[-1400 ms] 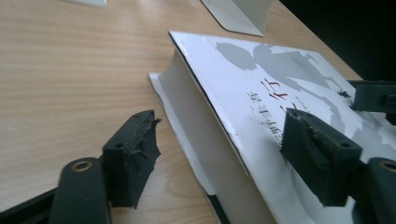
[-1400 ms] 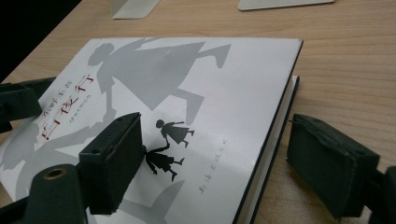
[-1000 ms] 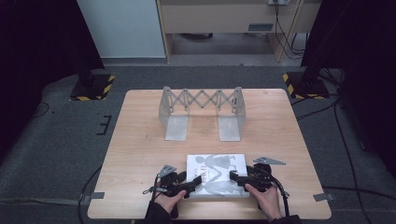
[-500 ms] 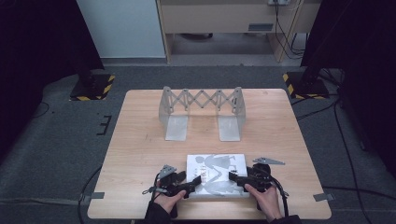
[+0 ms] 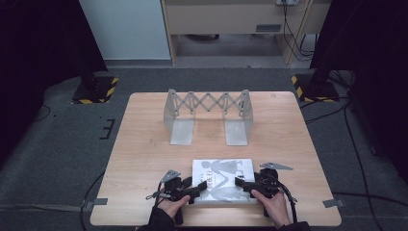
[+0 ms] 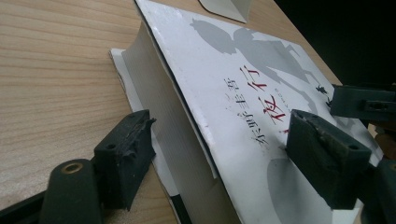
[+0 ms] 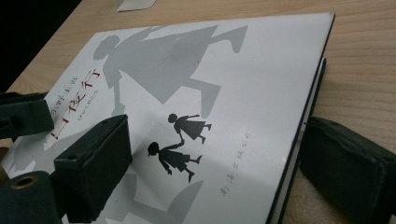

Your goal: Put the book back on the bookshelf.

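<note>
— Wooden table (image 5: 144, 159) top, dark floor around; where's the book (image 5: 226, 173)?

— Lower middle of the high view, flat, long axis running left to right across the frame, cover up.

— Any writing?

— Japanese title, 2 large characters in red and black; 2 small child silhouettes beneath.

— Claws?

— Left gripper (image 6: 219, 154) straddles the book's page edge, jaws apart and just been closing. Right gripper (image 7: 243, 172) straddles the opposite edge, jaws apart. Metal folding rack (image 5: 207, 115) stands well beyond.

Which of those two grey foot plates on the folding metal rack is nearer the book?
The right foot plate: it ends just beyond the book's far edge. The left foot plate lies farther off to the side.
</note>
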Available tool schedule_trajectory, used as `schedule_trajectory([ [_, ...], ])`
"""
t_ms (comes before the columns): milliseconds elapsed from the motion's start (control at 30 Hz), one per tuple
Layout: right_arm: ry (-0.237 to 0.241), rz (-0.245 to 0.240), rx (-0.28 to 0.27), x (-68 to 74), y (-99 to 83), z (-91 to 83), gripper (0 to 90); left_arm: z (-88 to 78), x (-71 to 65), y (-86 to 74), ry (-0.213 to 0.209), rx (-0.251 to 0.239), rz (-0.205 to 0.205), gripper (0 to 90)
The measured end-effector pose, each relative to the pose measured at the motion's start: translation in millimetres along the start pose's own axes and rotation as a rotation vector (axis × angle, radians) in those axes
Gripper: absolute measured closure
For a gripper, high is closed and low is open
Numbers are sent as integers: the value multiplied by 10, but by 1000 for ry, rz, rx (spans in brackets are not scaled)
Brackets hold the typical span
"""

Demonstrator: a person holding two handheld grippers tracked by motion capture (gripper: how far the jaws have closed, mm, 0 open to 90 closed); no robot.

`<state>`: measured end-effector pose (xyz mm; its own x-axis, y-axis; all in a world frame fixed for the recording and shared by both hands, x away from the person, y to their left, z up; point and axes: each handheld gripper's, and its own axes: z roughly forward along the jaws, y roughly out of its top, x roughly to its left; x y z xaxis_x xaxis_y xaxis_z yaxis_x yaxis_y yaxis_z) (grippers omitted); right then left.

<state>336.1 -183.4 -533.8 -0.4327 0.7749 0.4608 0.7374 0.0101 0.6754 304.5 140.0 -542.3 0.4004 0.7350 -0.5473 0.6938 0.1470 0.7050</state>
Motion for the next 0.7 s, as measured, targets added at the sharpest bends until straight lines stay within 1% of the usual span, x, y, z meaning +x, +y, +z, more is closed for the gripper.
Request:
schedule_trajectory([
  [33,0,0,0,0,0,0,93,0,0,0,0,0,0,339],
  [67,3,3,-7,-5,-7,-2,95,-14,-4,3,0,-5,-11,351],
  [200,8,4,-13,-15,-12,-4,99,-33,-10,3,-4,-5,-5,372],
  [233,10,7,-19,-27,-10,-5,105,-63,-18,18,-16,8,-12,387],
  [267,10,13,-21,-37,-7,-9,106,-63,-18,18,-16,8,-12,396],
  [300,10,13,-21,-37,-7,-9,106,-79,-26,24,-26,21,-6,396],
  [333,8,31,-25,-55,0,-19,106,-91,-39,26,-38,36,1,408],
  [367,4,38,-29,-69,4,-27,106,-94,-58,27,-53,47,12,409],
  [400,-5,39,-37,-86,7,-32,105,-83,-105,27,-57,66,32,410],
  [433,-9,45,-38,-94,9,-38,106,-76,-137,29,-59,78,61,413],
  [467,-14,47,-42,-110,11,-45,106,-80,-149,36,-65,82,72,414],
  [500,-15,56,-46,-116,11,-50,107,-80,-149,36,-65,82,72,425],
  [567,-13,57,-49,-128,12,-53,107,-96,-155,51,-76,78,75,432],
  [700,-6,74,-45,-136,22,-57,106,-114,-172,63,-79,65,77,446],
])
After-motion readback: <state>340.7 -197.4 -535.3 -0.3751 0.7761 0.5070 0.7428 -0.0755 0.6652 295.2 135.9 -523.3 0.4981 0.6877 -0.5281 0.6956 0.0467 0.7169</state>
